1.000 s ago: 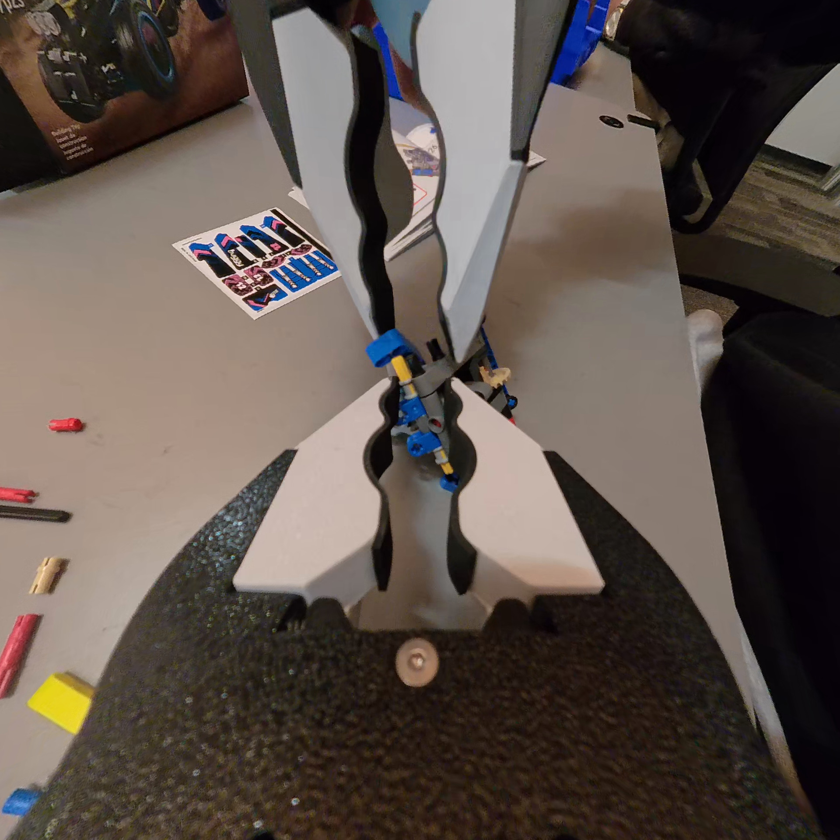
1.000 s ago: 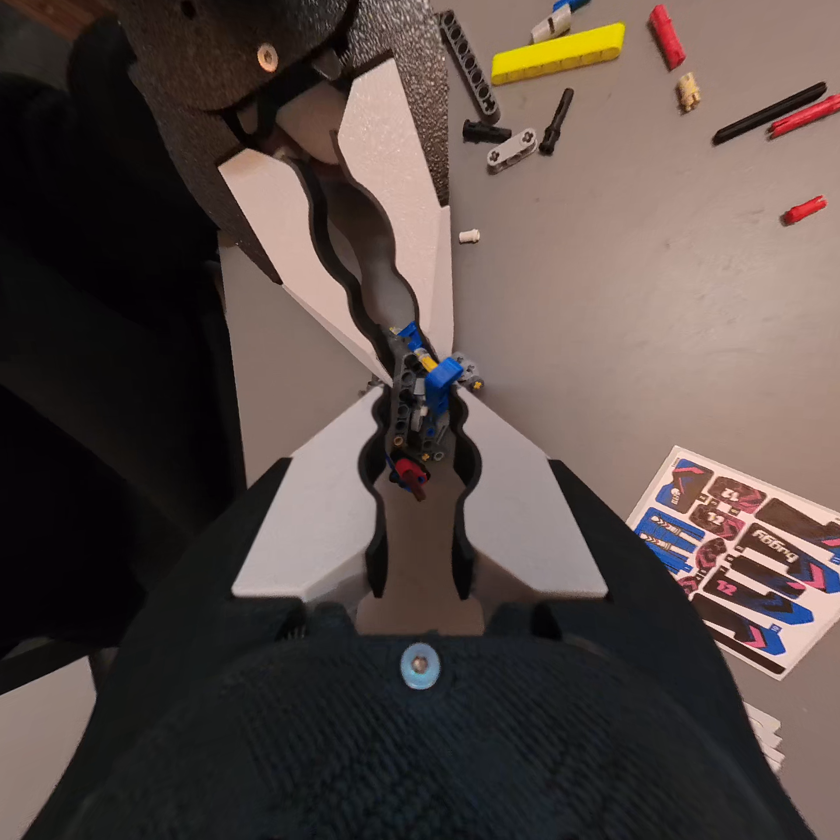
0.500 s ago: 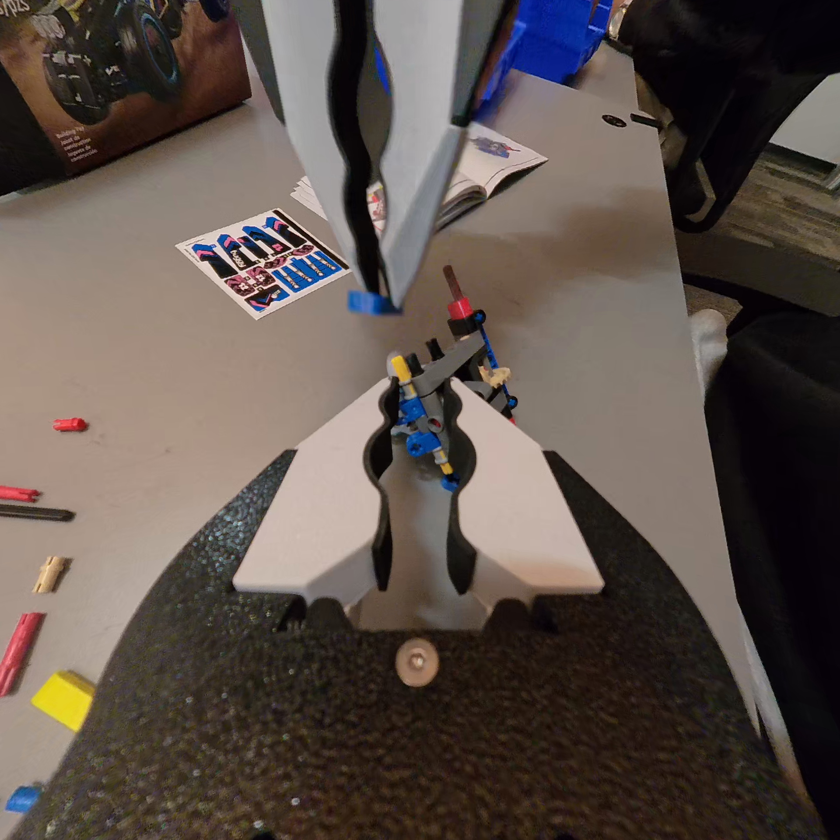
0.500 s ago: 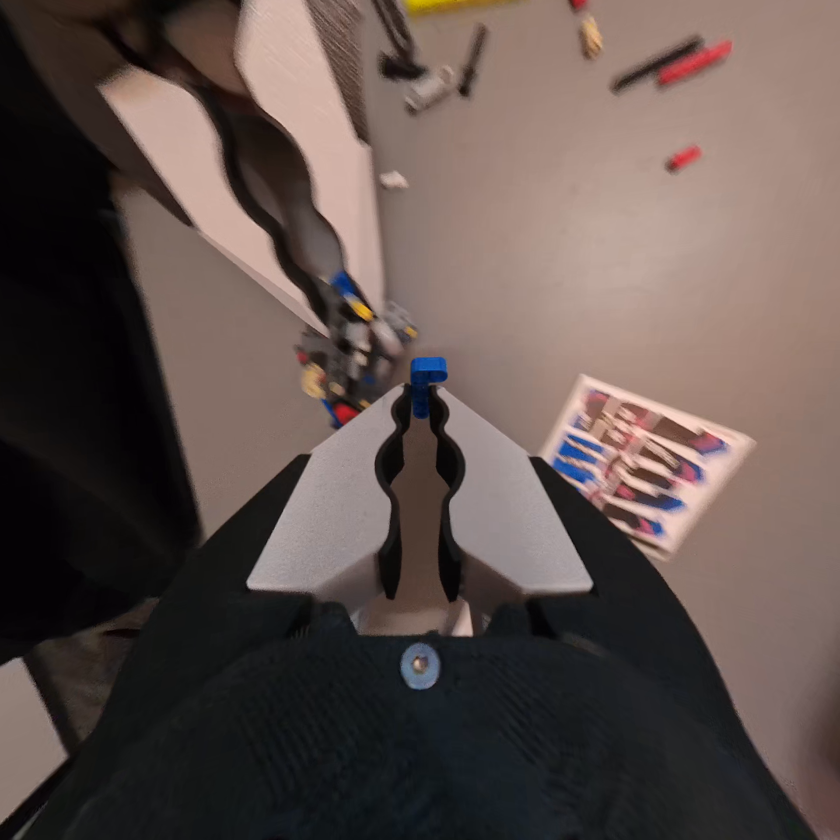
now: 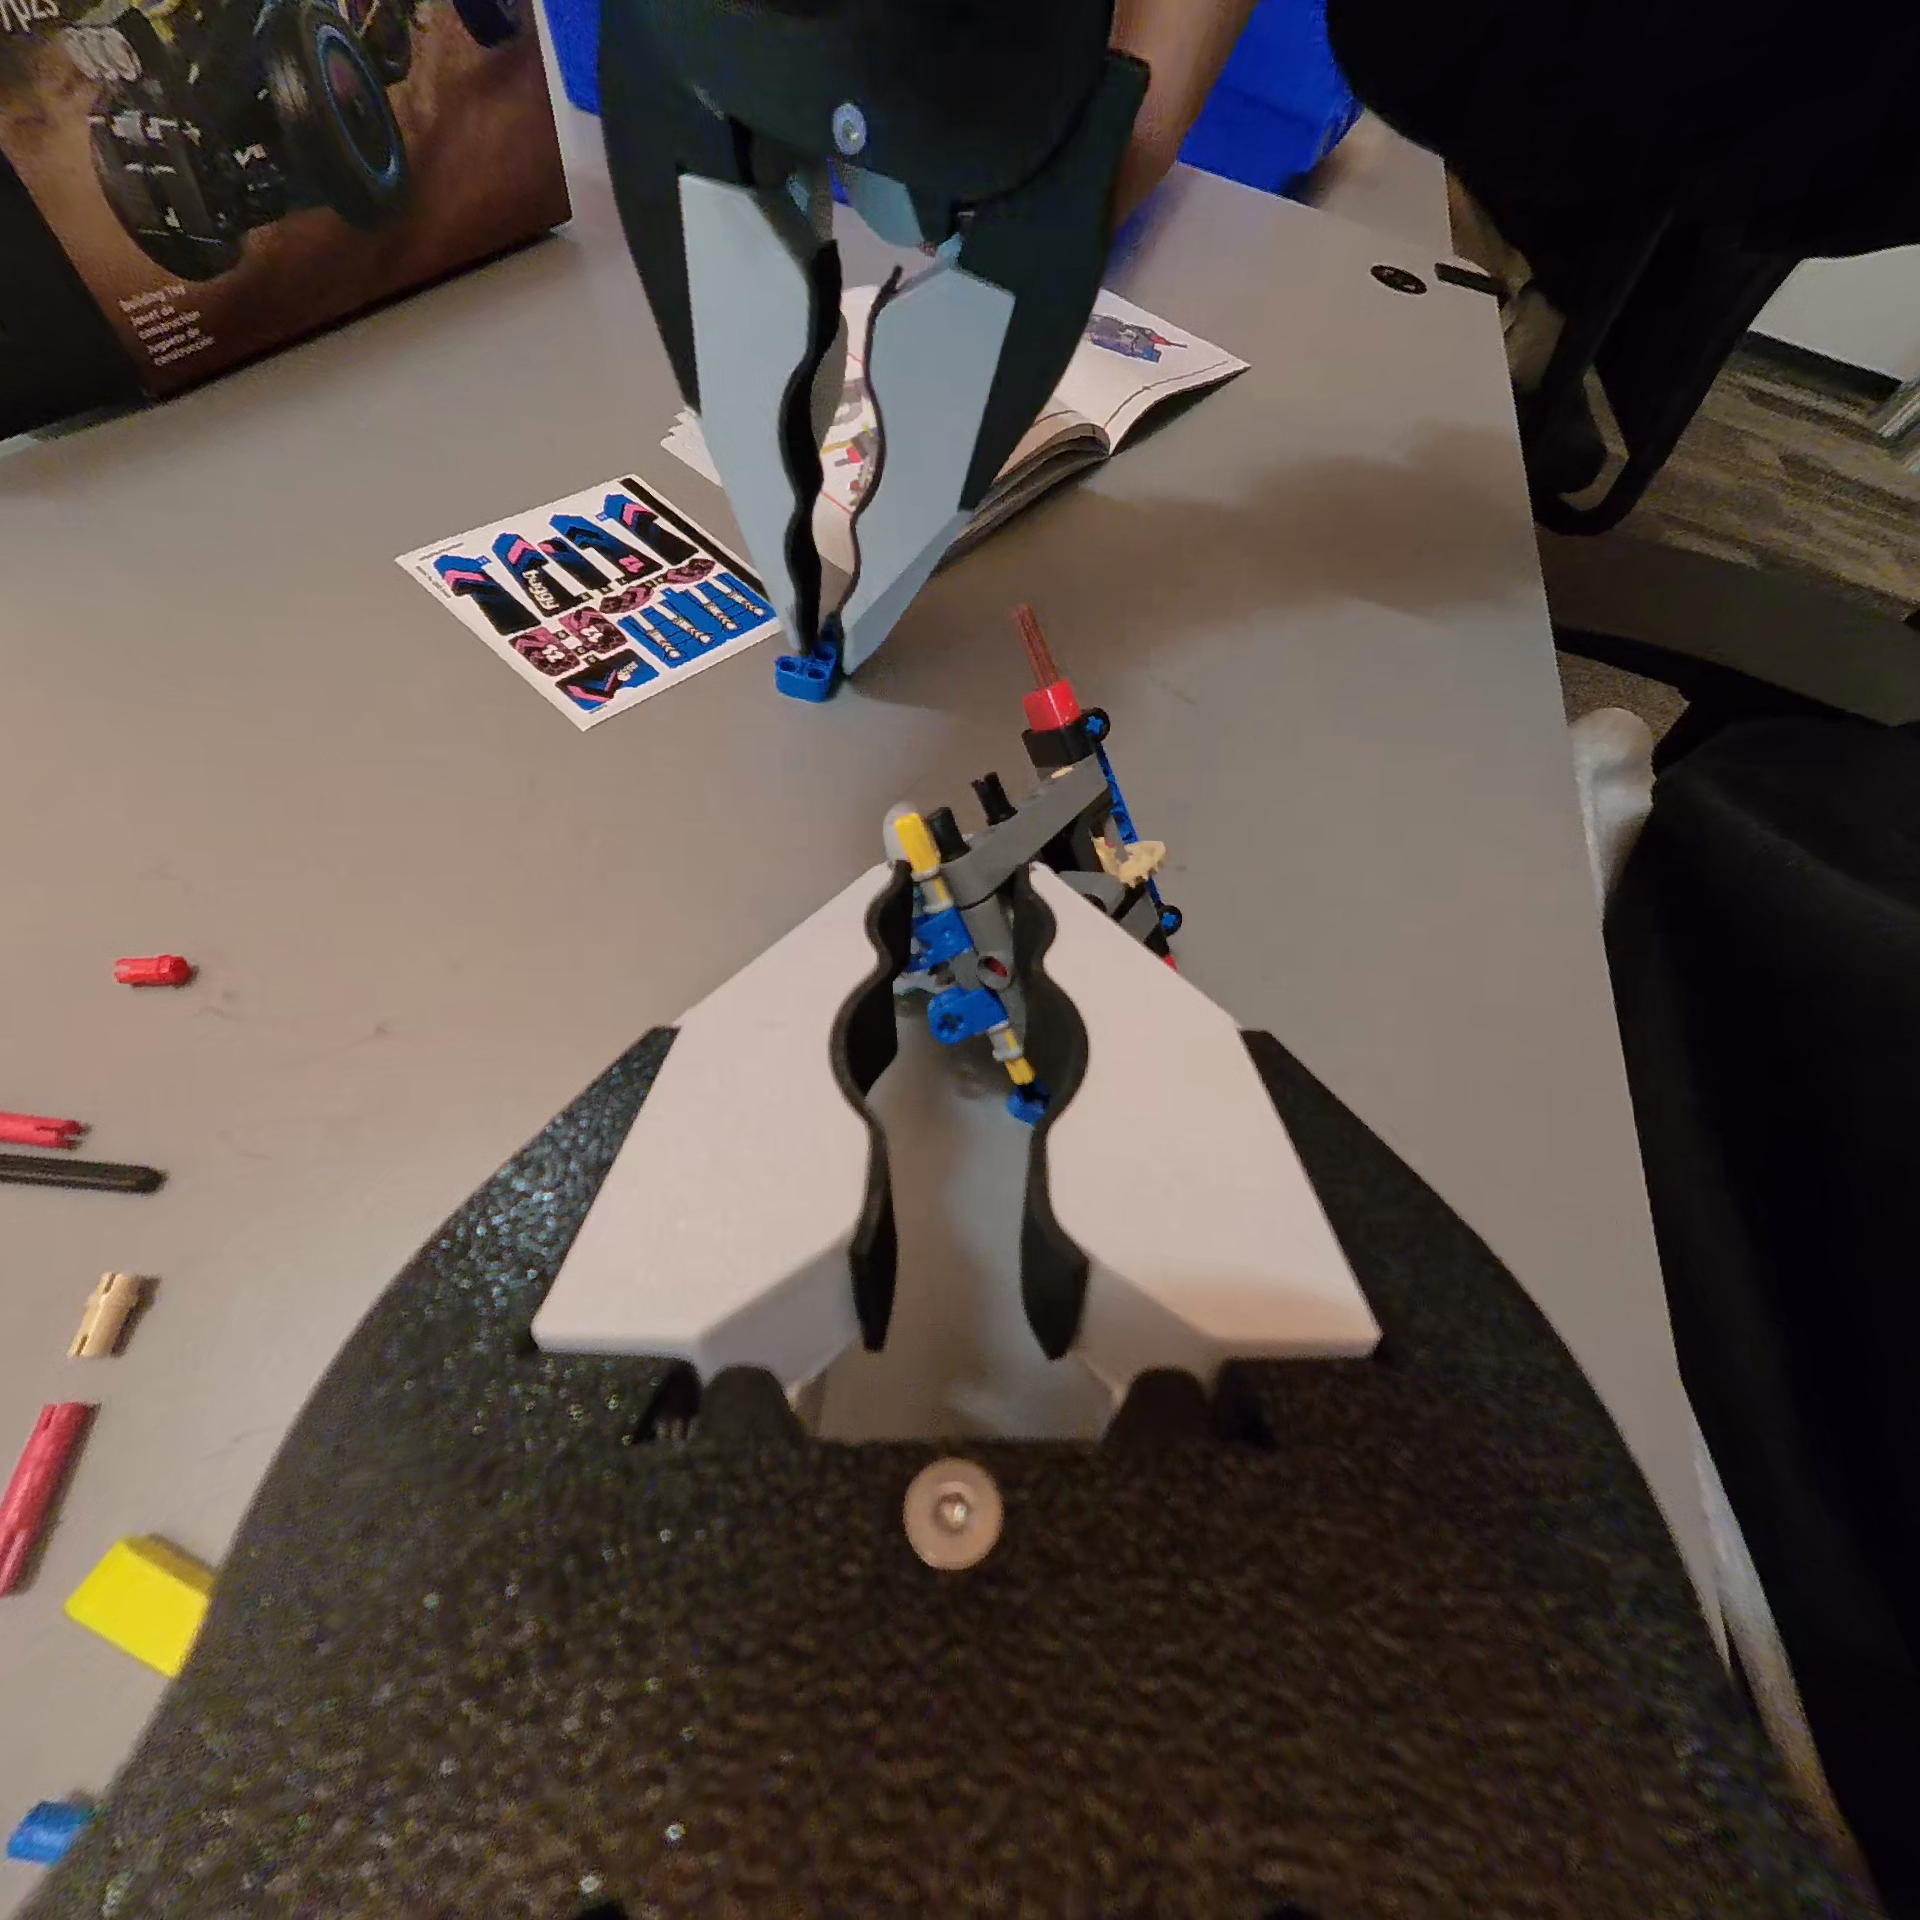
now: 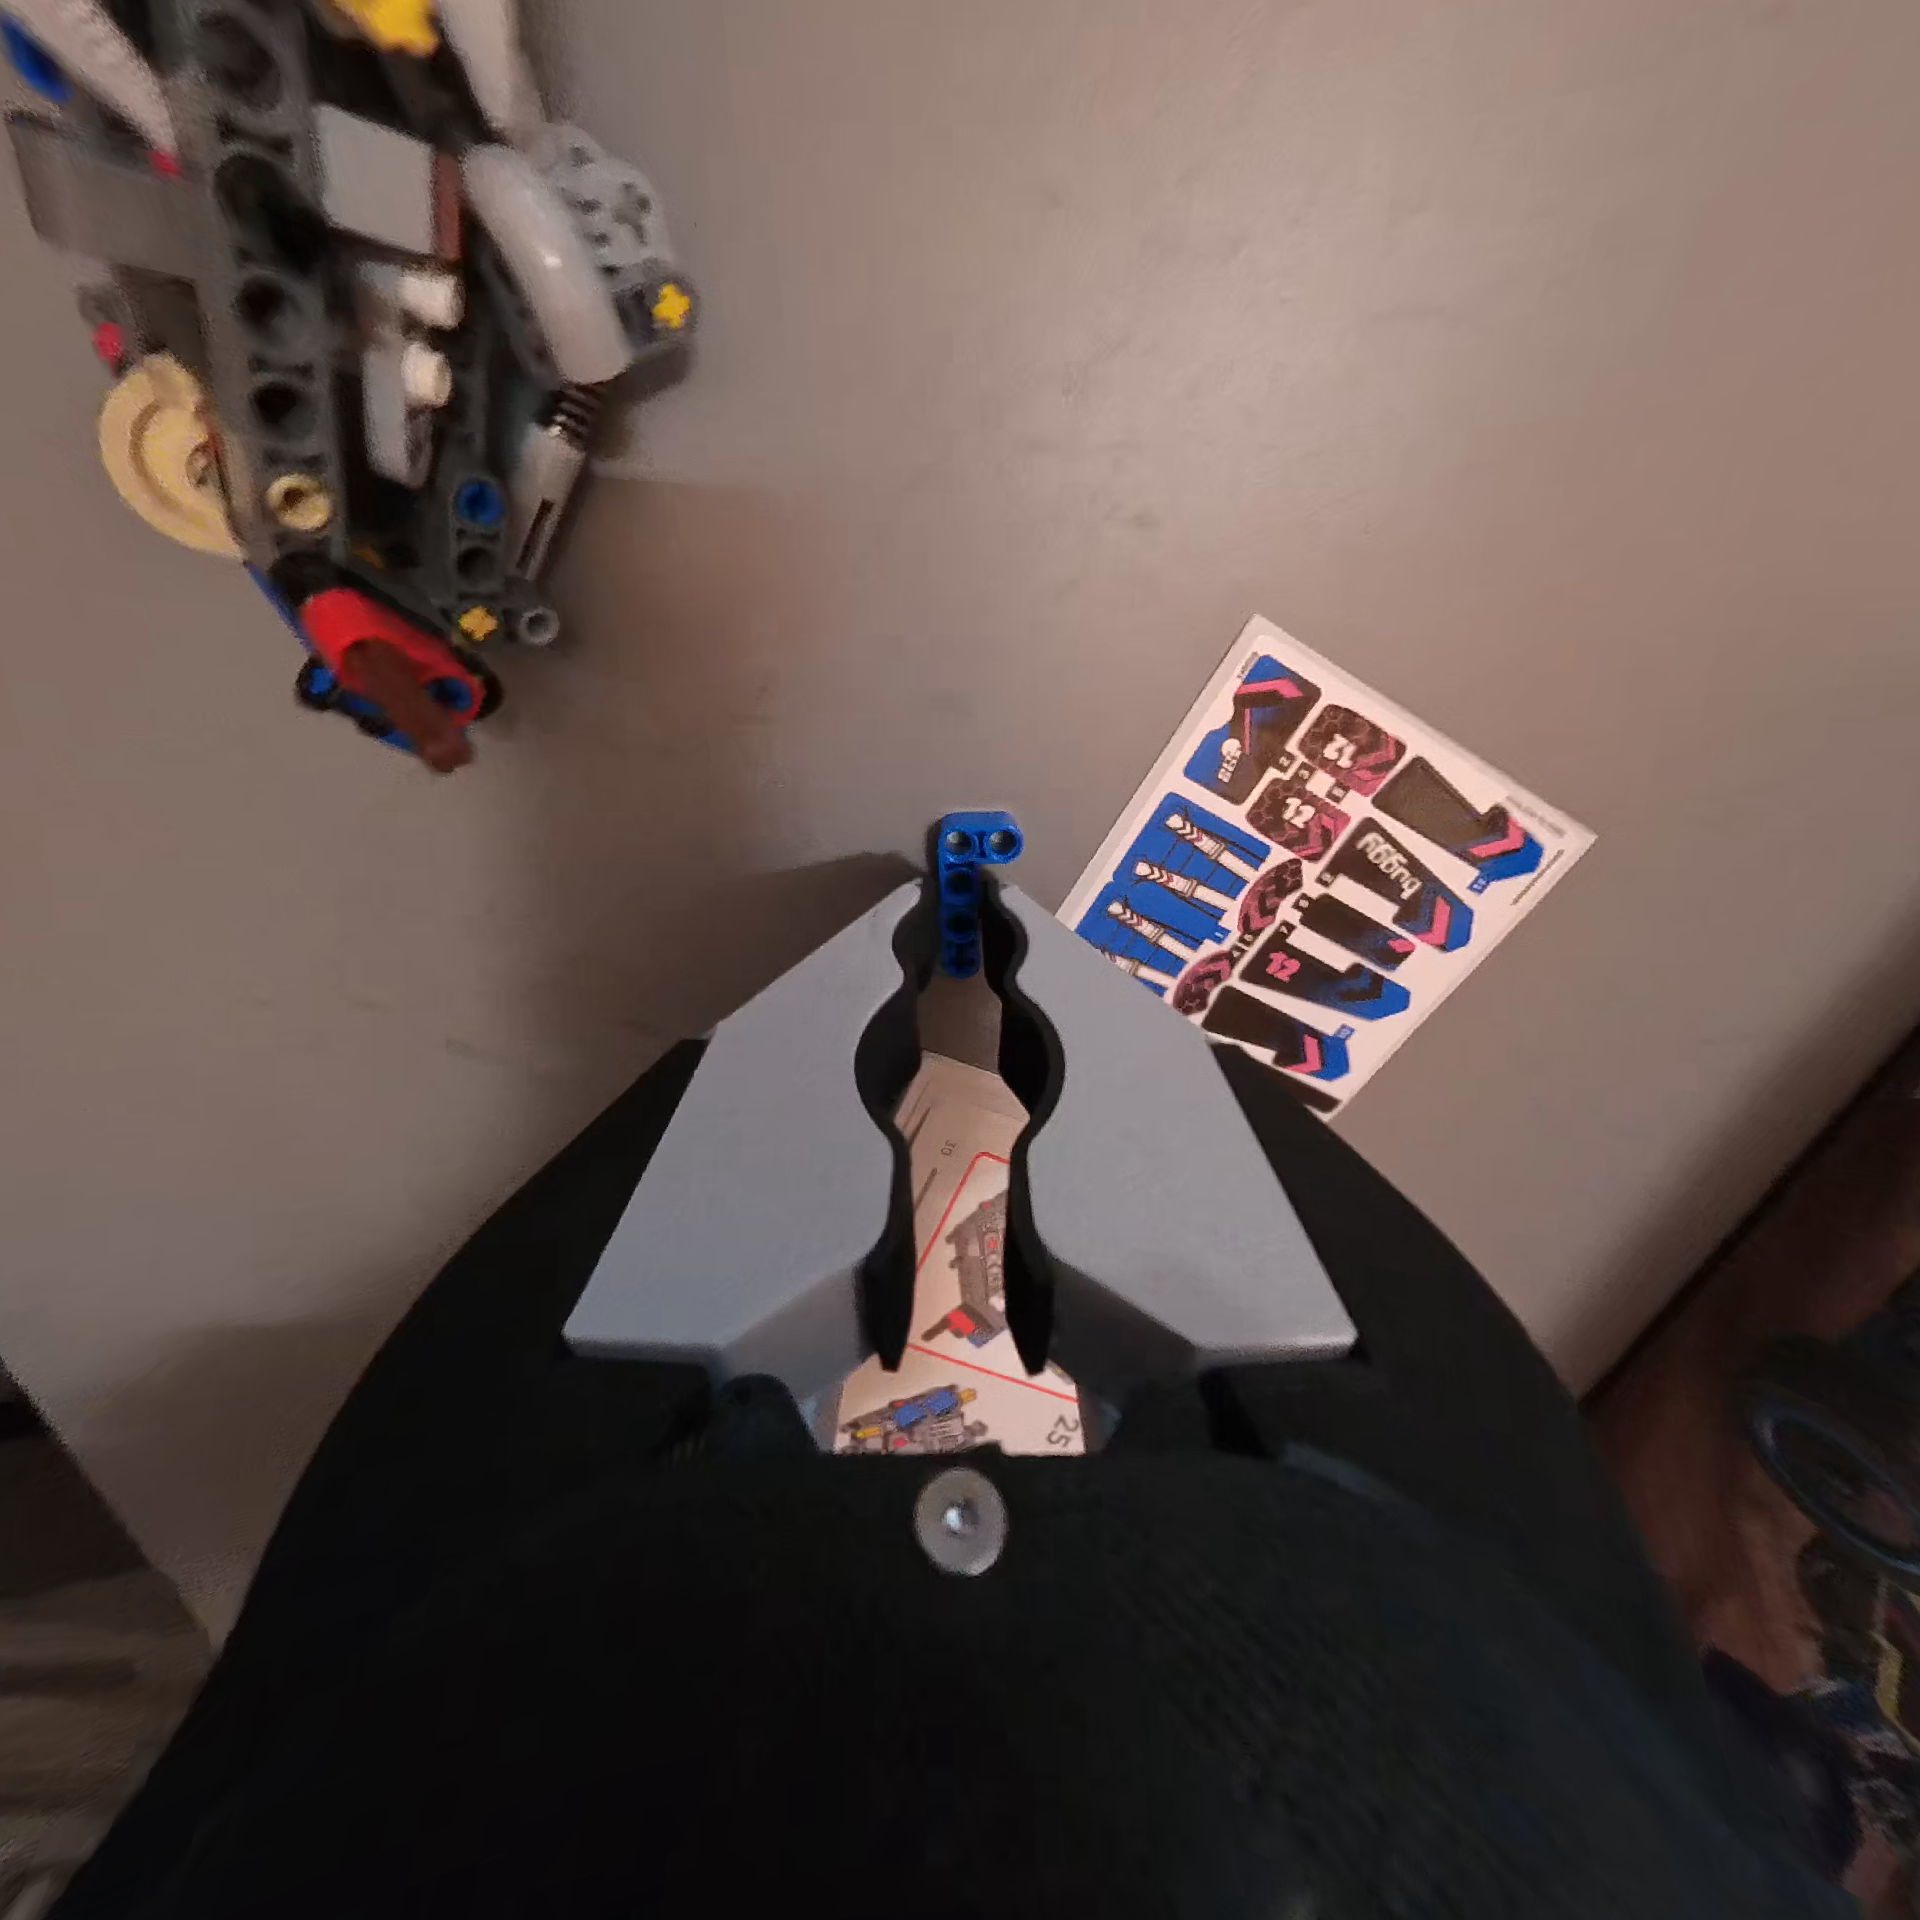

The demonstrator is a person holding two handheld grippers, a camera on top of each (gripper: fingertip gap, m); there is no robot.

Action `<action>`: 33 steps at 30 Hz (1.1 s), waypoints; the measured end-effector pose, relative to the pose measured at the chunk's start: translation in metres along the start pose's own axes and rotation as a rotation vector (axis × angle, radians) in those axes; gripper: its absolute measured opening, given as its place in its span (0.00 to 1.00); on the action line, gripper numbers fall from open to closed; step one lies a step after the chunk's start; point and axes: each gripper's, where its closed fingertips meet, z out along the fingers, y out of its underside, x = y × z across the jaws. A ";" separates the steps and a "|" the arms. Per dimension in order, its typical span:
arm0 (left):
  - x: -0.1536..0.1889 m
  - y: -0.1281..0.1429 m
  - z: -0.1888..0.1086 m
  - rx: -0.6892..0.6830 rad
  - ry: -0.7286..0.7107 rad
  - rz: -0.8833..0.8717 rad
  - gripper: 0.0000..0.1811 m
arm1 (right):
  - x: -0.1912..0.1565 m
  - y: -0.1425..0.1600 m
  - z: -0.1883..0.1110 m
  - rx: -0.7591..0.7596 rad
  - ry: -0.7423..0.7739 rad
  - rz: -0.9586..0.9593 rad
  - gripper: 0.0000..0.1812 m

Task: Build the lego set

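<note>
My left gripper (image 5: 961,894) is shut on the partly built lego assembly (image 5: 997,883), a grey, blue and yellow frame with a red axle sticking up, held just above the grey table. The assembly also shows in the right wrist view (image 6: 343,395) at the upper left. My right gripper (image 6: 961,899) is shut on a small blue L-shaped beam (image 6: 966,878). In the left wrist view the right gripper (image 5: 831,649) points down with the blue beam (image 5: 808,673) at the table surface, beside the sticker sheet.
A sticker sheet (image 5: 582,597) (image 6: 1320,883) and an open instruction booklet (image 5: 1091,395) lie on the grey table (image 5: 1247,623). The set's box (image 5: 260,177) stands at the back left. Loose red, black, tan, yellow and blue pieces (image 5: 62,1351) lie at the left. The table's right edge is close.
My right gripper pulled the blue L-shaped beam off the assembly, moved away to the far left and lowered it to the table by the sticker sheet. My left gripper held still.
</note>
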 end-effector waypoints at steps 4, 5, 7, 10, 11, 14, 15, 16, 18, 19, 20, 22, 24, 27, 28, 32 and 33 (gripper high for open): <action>0.000 0.000 0.000 0.000 -0.001 0.001 0.09 | -0.002 -0.003 0.000 0.056 0.042 -0.061 0.03; 0.000 0.000 0.000 0.000 -0.001 0.002 0.09 | -0.002 -0.003 0.000 0.059 0.049 -0.066 0.03; 0.000 0.000 0.000 0.000 -0.002 0.003 0.09 | -0.003 -0.003 0.000 0.069 0.060 -0.085 0.03; 0.000 0.000 0.000 0.000 -0.002 0.003 0.09 | -0.006 -0.006 0.001 0.099 0.059 -0.086 0.04; 0.000 0.000 0.000 0.000 -0.002 0.003 0.09 | -0.006 -0.008 0.001 0.116 0.063 -0.088 0.04; 0.000 0.000 0.000 0.000 -0.001 0.002 0.09 | -0.007 -0.008 0.001 0.134 0.061 -0.096 0.03; 0.000 0.000 0.000 0.000 -0.001 0.002 0.09 | -0.007 -0.008 0.001 0.136 0.057 -0.094 0.03; 0.000 0.000 0.000 0.000 -0.002 0.003 0.09 | -0.008 -0.008 0.001 0.137 0.052 -0.091 0.03; 0.000 0.000 0.000 0.000 -0.002 0.003 0.09 | -0.009 -0.008 0.001 0.127 0.031 -0.091 0.03; 0.000 0.000 0.000 0.000 -0.002 0.004 0.09 | -0.009 -0.006 0.001 0.118 0.019 -0.101 0.03; 0.000 0.000 0.000 0.000 -0.002 0.004 0.09 | -0.008 -0.005 0.001 0.110 0.017 -0.102 0.06; 0.000 0.000 0.000 0.000 -0.002 0.004 0.09 | -0.007 -0.004 0.000 0.110 0.005 -0.084 0.09; 0.000 0.000 0.000 0.000 -0.001 0.003 0.09 | -0.007 -0.004 -0.002 0.125 -0.005 -0.074 0.06; 0.000 0.000 0.000 0.000 0.000 0.002 0.09 | -0.008 -0.003 -0.004 0.130 -0.005 -0.102 0.03; 0.000 0.000 0.000 0.000 0.001 0.002 0.09 | -0.009 -0.003 -0.003 0.131 -0.004 -0.118 0.03; 0.000 0.000 0.000 0.000 0.000 0.002 0.09 | -0.014 -0.006 -0.003 0.148 -0.027 -0.121 0.03; 0.000 0.000 0.000 0.000 0.000 0.002 0.09 | -0.018 -0.009 -0.003 0.161 -0.059 -0.089 0.03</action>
